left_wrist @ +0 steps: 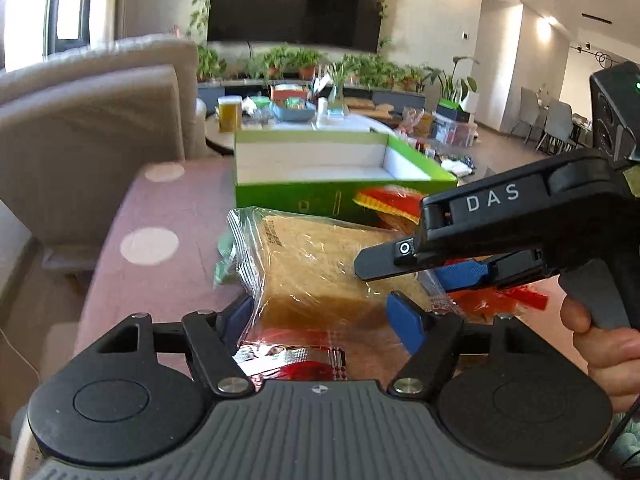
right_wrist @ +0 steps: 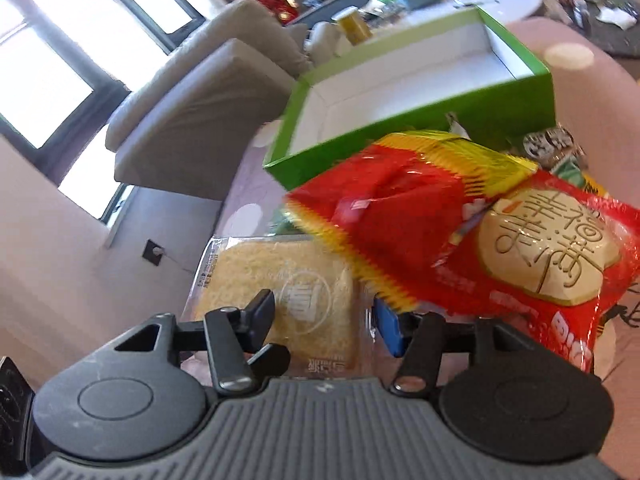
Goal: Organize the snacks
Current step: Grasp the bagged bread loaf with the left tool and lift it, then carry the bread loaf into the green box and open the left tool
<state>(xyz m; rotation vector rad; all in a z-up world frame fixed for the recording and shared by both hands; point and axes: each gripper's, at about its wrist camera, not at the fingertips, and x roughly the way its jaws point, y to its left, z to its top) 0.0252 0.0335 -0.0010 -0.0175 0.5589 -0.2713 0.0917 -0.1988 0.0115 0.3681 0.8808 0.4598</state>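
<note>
Snacks lie on a pink table (left_wrist: 160,220) with white dots, and the job is to put them away tidily. An open green box (left_wrist: 280,196) waits at 12 o'clock, just past the snacks. It looks empty inside, so I think the tidying has only started and the snacks are meant to go in there.

Seen from the left gripper (left_wrist: 320,316), a clear bag of yellow cake (left_wrist: 320,264) lies flat on the table right in front, between the box and the gripper. The left jaws stand about half open, with one blue pad at 9 o'clock of the bag's near end and one at 3 o'clock. They sit there so they can pinch the bag from both sides. I cannot tell if they squeeze it yet or only touch the wrapper.

The right gripper (right_wrist: 324,320) comes in from 3 o'clock, with a hand (left_wrist: 608,344) around its handle. Its jaws are nearly closed, and a bit of red wrapper shows between them. The red snack bag (right_wrist: 460,220) hangs tilted in the air at 1 o'clock in the right camera, above the table and close to the box's front wall. I think it is held by its edge because the thin edge is easy to pinch, and held up high so it can go over the wall.

The crinkly wrappers look slippery, so a bag could slide out.
</note>
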